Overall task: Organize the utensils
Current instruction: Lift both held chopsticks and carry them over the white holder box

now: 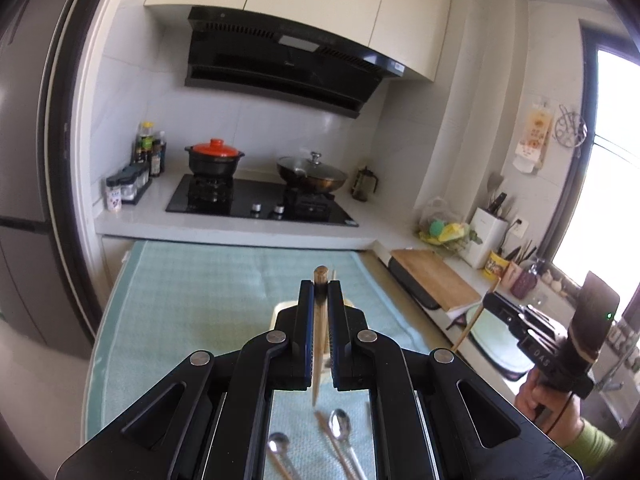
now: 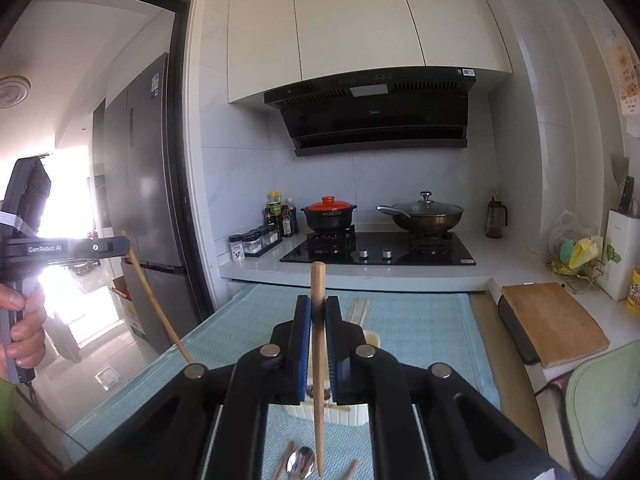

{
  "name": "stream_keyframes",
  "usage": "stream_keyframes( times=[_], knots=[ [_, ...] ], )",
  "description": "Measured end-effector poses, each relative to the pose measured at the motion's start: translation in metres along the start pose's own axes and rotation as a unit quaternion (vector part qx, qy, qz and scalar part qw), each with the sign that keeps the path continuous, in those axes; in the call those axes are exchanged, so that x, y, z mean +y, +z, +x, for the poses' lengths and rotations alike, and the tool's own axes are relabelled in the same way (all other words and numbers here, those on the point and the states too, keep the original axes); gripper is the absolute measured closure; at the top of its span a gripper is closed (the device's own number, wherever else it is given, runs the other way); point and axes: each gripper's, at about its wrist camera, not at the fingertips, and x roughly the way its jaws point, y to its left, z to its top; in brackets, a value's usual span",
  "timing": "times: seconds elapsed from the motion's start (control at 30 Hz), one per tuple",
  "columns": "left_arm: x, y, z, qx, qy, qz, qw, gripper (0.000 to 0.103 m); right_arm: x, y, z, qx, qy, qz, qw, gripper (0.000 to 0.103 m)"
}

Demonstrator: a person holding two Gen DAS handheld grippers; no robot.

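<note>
Left wrist view: low in the frame two spoons (image 1: pixel 339 426) lie on your teal mat (image 1: pixel 200 280), and above them your left gripper (image 1: pixel 320 292) is clamped on a chopstick (image 1: pixel 319 344) at centre. In the right wrist view your right gripper (image 2: pixel 318 308) pinches a second chopstick (image 2: pixel 319 360) over a white holder (image 2: pixel 344 414); beyond, the stove (image 2: pixel 380 250) sits mid-frame.

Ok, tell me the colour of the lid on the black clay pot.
Orange-red lid, clearest in the right wrist view.
</note>
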Motion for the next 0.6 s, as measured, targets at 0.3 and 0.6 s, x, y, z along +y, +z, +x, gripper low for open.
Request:
stream_keyframes(
  times=[0.3, 0.6],
  knots=[
    [-0.011, 0.036, 0.084, 0.005, 0.025, 0.013, 0.9996, 0.099, -0.032, 0.054, 0.087, -0.038, -0.008, 0.037, 0.999, 0.096],
    [0.005, 0.004, 0.19, 0.107, 0.037, -0.015, 0.9935, 0.099, -0.052, 0.007, 0.202, 0.076, -0.007, 0.055, 0.996, 0.096]
  ],
)
